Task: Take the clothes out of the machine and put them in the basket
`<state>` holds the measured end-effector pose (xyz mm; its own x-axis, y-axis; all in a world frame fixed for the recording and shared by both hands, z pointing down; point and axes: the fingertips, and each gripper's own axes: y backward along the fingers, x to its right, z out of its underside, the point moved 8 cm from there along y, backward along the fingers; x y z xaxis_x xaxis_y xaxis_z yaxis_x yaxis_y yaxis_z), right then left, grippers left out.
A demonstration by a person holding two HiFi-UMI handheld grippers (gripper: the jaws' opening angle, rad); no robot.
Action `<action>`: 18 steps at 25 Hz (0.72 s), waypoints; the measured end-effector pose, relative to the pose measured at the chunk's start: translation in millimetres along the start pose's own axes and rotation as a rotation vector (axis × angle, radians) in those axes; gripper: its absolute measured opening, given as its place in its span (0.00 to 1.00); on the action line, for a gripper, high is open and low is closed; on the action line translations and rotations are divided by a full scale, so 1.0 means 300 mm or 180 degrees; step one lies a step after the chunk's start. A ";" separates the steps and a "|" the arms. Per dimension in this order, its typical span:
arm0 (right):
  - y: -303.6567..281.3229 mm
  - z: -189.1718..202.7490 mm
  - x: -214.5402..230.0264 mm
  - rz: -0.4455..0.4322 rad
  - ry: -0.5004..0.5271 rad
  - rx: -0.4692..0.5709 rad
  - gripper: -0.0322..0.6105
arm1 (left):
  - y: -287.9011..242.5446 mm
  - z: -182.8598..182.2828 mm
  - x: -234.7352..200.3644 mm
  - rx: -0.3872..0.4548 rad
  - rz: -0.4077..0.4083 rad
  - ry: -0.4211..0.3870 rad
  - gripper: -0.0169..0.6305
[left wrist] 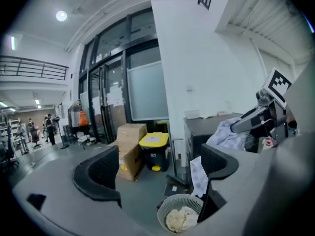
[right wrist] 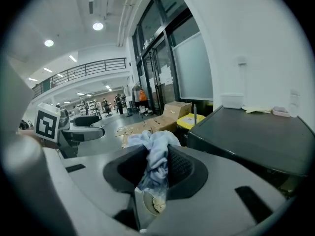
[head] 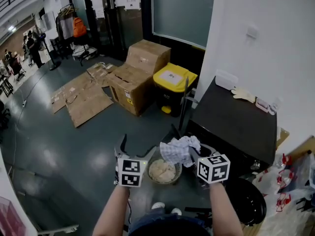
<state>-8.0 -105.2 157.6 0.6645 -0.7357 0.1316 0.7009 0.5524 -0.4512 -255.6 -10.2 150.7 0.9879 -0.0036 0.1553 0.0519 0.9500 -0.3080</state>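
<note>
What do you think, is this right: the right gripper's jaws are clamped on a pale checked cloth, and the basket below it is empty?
Not quite. The basket is not empty: a cream cloth already lies in it, as the left gripper view shows. The rest holds: the right gripper has its jaws clamped on the pale checked cloth, above the basket.
</note>
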 end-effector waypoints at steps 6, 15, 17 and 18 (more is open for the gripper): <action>-0.164 -0.015 -0.081 -0.0084 0.0114 -0.0068 0.28 | 0.068 0.055 -0.096 -0.0083 -0.0262 0.0105 0.83; -0.245 0.013 -0.139 -0.0251 0.0332 -0.0313 0.53 | 0.091 0.074 -0.115 -0.0120 -0.0336 0.0128 0.83; -0.239 0.026 -0.132 -0.0251 0.0322 -0.0341 0.53 | 0.082 0.070 -0.108 -0.0120 -0.0309 0.0113 0.83; -0.234 0.030 -0.129 -0.0243 0.0316 -0.0350 0.53 | 0.077 0.066 -0.105 -0.0119 -0.0290 0.0103 0.83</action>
<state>-80.7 -112.1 192.2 0.5777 -0.8119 0.0837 0.7121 0.4513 -0.5378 -288.4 17.9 157.3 0.9830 -0.1000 0.1540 0.1465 0.9329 -0.3289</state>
